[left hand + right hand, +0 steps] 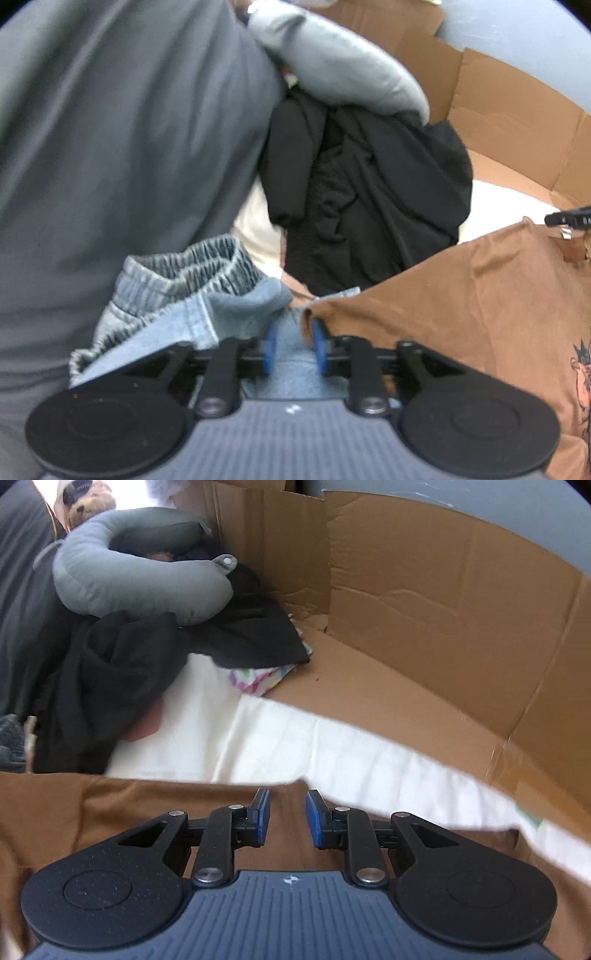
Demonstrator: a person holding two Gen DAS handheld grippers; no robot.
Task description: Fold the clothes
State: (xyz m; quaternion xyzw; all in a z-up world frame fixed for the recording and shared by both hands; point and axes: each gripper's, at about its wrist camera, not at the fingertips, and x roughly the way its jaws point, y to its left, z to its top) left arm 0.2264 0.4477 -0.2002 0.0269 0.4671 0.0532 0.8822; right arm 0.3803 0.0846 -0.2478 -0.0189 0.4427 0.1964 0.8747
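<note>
Left gripper jaws slightly apart, blue denim and the brown shirt edge between them, grip unclear; right gripper jaws parted over brown shirt, can't tell if pinching; shirt stretched over white sheet; black clothes and grey neck pillow heaped by cardboard wall.

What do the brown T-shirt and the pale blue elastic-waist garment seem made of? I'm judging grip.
Brown T-shirt: likely matte cotton jersey, draping in soft folds. Pale blue elastic-waist garment: looks like light washed denim, with a stitched hem and gathered waistband.
</note>
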